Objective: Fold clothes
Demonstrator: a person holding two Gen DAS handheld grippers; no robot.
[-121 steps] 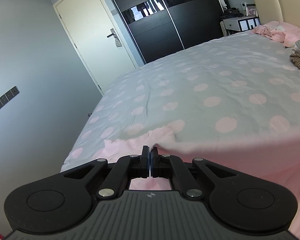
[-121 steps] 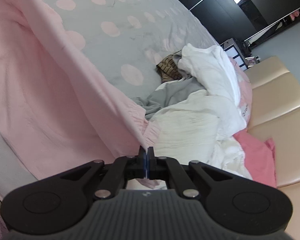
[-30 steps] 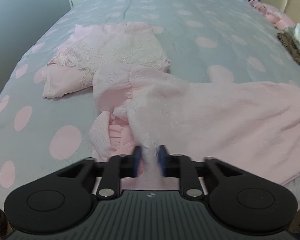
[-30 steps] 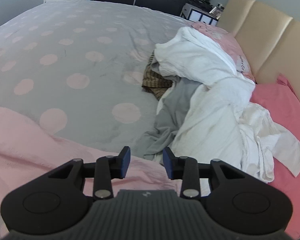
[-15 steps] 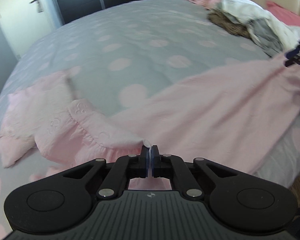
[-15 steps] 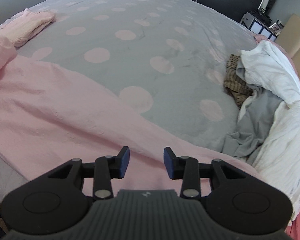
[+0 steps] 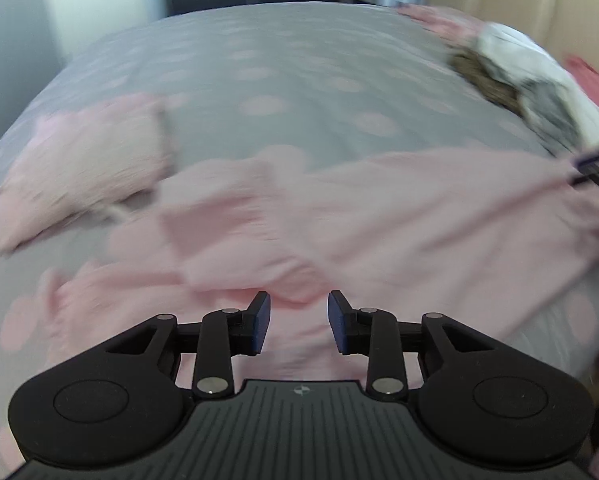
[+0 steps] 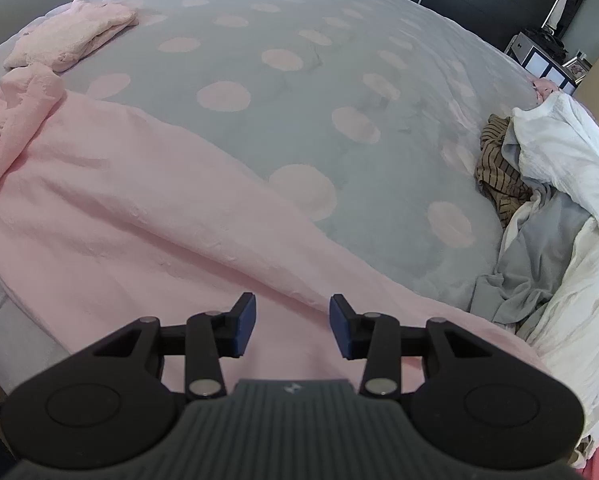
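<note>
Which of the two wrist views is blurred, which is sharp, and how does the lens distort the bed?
Left wrist view: motion blur smears the pink garment and bedspread, though the left gripper stays crisp. Right wrist view: sharp throughout, evenly lit. Both: the fisheye bows the bed into a dome, corners darkened.

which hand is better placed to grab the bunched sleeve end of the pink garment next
Left, probably. The left gripper hovers with open jaws, just released, right over the crumpled end of the pink garment. The right gripper sits open over the smooth opposite end.
</note>
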